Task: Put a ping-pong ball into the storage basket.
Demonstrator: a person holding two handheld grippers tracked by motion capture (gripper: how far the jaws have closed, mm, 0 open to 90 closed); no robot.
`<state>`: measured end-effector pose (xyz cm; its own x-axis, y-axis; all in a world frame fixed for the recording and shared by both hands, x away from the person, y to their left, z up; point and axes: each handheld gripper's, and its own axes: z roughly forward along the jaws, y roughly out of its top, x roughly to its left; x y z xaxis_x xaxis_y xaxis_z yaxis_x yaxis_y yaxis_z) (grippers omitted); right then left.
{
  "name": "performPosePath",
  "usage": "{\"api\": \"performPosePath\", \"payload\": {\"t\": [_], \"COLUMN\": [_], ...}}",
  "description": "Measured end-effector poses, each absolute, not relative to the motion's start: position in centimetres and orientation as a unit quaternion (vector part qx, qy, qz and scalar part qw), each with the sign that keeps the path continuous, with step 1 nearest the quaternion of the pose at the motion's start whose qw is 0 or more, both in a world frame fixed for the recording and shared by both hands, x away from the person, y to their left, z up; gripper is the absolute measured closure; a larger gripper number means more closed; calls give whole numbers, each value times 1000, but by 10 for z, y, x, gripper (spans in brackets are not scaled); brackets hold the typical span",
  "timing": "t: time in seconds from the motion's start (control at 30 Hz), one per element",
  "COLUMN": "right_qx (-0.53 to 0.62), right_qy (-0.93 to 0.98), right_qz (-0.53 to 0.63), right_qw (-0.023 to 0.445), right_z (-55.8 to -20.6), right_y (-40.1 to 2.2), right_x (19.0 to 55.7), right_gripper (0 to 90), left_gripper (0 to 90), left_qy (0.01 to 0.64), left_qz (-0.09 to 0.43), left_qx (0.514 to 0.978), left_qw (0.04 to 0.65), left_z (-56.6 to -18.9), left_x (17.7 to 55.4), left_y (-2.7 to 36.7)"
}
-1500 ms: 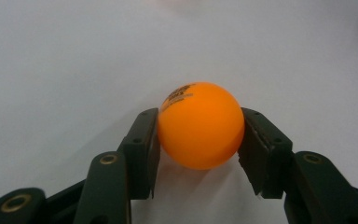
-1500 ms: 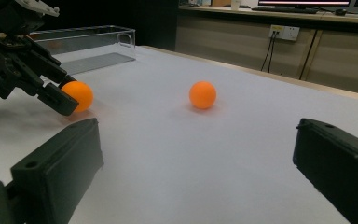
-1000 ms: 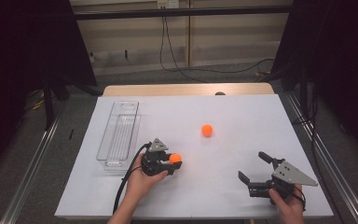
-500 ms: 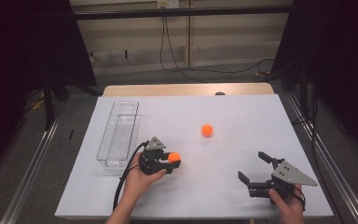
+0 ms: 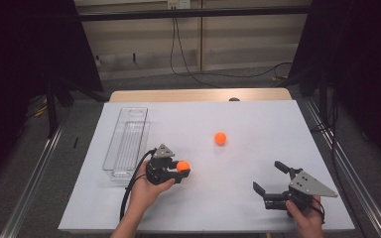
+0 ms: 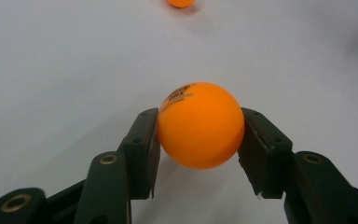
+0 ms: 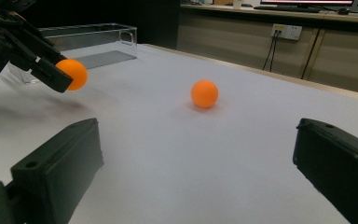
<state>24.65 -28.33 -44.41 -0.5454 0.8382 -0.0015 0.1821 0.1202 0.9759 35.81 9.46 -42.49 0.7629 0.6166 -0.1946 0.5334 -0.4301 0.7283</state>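
Gripping a smooth, glossy orange plastic ball point(image 6: 200, 125) in my left gripper point(image 5: 178, 171) near the matte white tabletop's point(image 5: 238, 193) left edge; right gripper point(image 5: 270, 181) released.

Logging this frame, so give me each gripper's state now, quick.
Left gripper: closed on an orange ball, held just above the table.
Right gripper: open, nothing between its fingers.
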Motion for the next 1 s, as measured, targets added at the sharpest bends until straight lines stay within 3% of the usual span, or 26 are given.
{"api": "performPosePath", "payload": {"t": [1.0], "right_qx": [368], "right_qy": [688], "right_qz": [549], "right_qw": [300], "right_z": [-443], "right_y": [-284], "right_x": [243], "right_gripper": [8], "left_gripper": [509], "left_qy": [366], "left_qz": [51], "left_qx": [837], "left_qw": [403], "left_z": [-409], "left_x": [362], "left_y": [108]}}
